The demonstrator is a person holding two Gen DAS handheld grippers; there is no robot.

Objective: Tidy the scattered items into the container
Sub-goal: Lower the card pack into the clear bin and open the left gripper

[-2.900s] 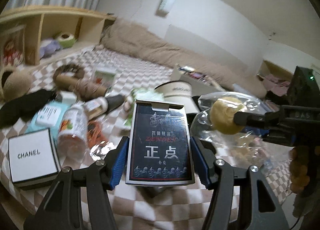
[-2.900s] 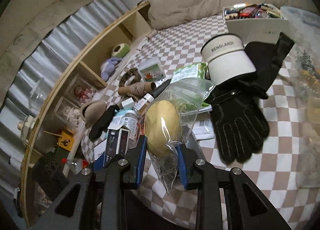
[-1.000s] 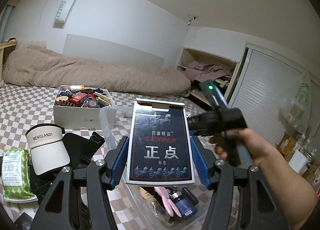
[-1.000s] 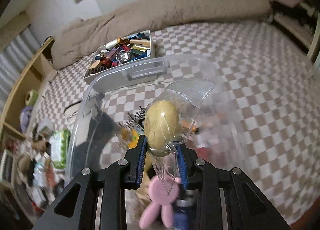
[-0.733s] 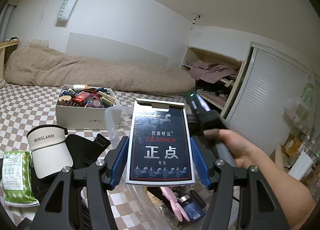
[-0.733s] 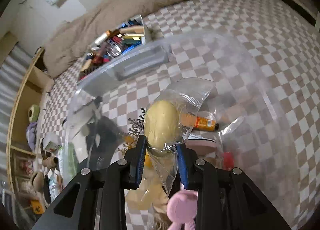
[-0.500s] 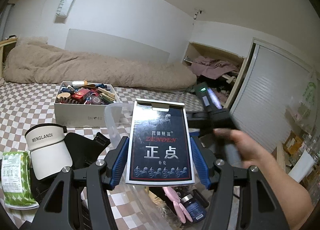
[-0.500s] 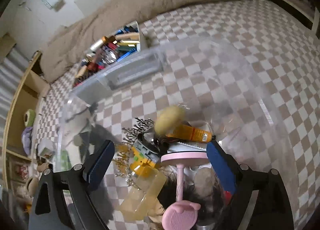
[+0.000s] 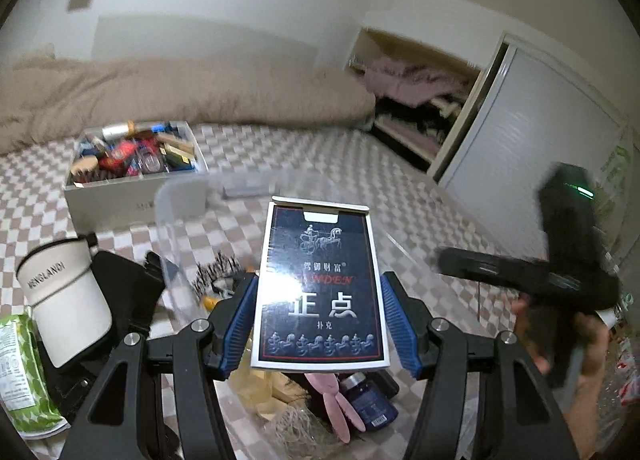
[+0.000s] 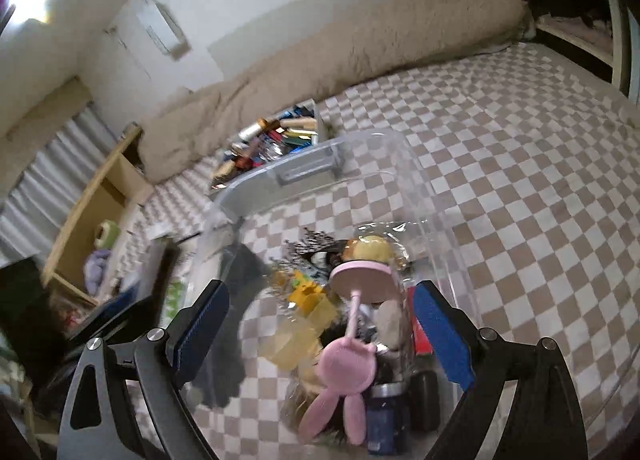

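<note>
Left gripper [image 9: 318,324] clamps the card box [image 9: 320,288] upright, above the clear bin's [image 10: 404,147] near end. Right gripper [image 10: 320,324] is wide open, empty, over the bin. Lower the box past the rim before releasing; aim at the gap beside the pink brush [image 10: 344,364].

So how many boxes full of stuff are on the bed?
2: a clear plastic bin in front of the open right hand-held gripper, and a white cardboard box behind it. Others may be hidden.
</note>
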